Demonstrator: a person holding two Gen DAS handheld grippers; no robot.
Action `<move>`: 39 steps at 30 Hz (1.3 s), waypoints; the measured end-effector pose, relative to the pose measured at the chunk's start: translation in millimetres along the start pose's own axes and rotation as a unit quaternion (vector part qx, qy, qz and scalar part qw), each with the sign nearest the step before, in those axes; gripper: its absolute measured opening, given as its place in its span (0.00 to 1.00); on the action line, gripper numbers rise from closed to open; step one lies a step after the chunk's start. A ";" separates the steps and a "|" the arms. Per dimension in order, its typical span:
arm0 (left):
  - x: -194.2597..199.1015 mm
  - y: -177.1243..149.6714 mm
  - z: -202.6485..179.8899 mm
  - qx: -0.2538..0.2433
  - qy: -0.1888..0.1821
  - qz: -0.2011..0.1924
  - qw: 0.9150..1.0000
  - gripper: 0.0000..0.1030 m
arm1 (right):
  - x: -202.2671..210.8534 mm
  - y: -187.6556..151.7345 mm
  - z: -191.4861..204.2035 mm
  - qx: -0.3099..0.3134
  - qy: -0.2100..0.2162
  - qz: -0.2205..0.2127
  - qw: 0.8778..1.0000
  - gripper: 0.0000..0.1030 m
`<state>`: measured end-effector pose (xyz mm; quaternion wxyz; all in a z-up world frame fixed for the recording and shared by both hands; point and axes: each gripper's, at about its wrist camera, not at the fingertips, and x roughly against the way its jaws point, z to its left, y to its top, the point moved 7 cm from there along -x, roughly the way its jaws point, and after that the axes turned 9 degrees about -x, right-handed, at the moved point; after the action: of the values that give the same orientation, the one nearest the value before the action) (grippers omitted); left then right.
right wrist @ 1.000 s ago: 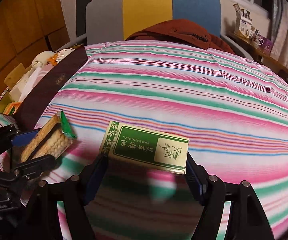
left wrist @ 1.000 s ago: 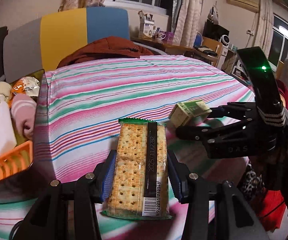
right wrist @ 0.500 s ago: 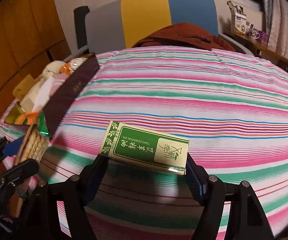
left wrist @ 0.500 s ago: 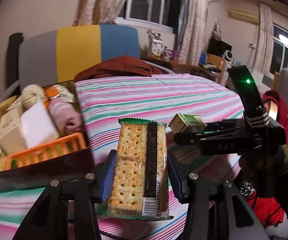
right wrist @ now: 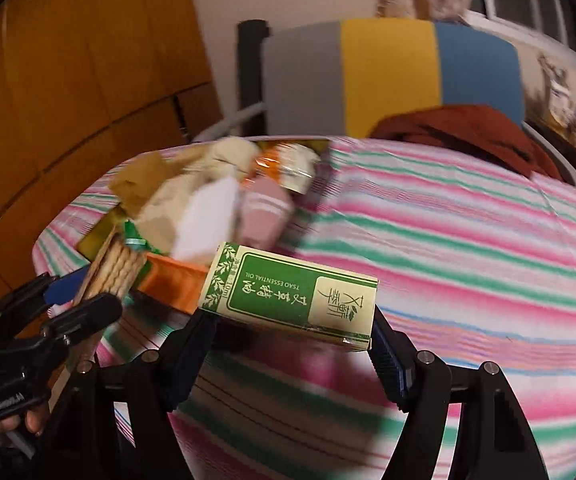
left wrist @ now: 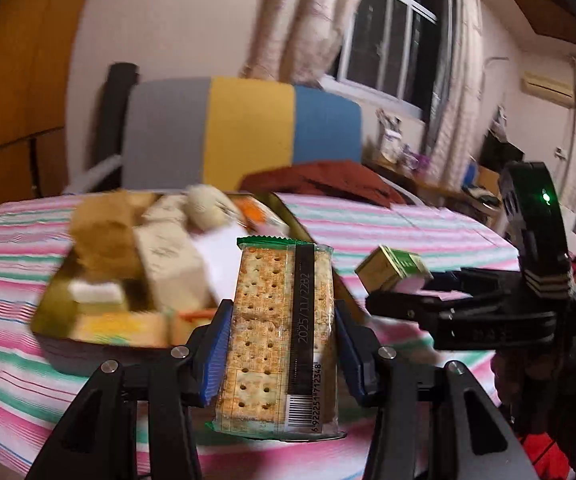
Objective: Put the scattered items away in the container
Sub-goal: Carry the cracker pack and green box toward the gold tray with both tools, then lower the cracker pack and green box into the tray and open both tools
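Observation:
A long pack of crackers [left wrist: 272, 300] sits upright between the blue pads of my left gripper [left wrist: 282, 314], which is shut on it just in front of the container [left wrist: 68, 354]. That container is a dark tray with a gold inside, piled with boxes, socks and snack packs. In my right gripper [right wrist: 289, 322] lies a green and cream essential oil box [right wrist: 288, 292], gripped across its length, above the striped cloth right of the tray. In the right wrist view the left gripper [right wrist: 84, 300] and its crackers [right wrist: 116, 264] are at the lower left.
The round table wears a pink, green and white striped cloth [right wrist: 467, 240]. Behind it stands a chair with a grey, yellow and blue back [left wrist: 248, 128] and a rust-red jacket [left wrist: 327, 180]. A cluttered desk and windows are at the far right. An orange basket [right wrist: 172, 280] lies in the tray.
Both grippers have swung left and risen a little with their loads. The container has come from the left edge of the views to right in front of the left gripper.

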<state>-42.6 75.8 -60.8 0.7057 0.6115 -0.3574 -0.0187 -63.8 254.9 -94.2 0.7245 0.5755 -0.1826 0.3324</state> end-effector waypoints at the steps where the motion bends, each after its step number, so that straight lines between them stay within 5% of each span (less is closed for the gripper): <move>1: 1.5 1.3 8.7 0.005 0.011 -0.002 1.000 0.47 | -2.5 2.9 8.6 0.004 0.003 -0.002 1.000 0.72; 15: -4.9 -7.9 100.9 0.075 0.112 0.021 0.991 0.47 | -45.8 11.3 76.5 0.042 -0.007 0.017 0.999 0.72; 26: -22.1 -18.8 121.0 0.087 0.123 0.053 0.987 0.47 | -66.3 4.1 81.6 0.031 -0.018 0.039 0.999 0.75; 39: -19.9 -22.7 109.9 0.076 0.098 0.057 0.991 0.47 | -51.4 0.5 74.4 0.010 0.016 0.027 0.999 0.83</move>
<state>-105.9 -14.1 -90.7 0.6885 0.6411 -0.3212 0.1088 -92.1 169.9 -107.0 0.7127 0.5719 -0.1828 0.3627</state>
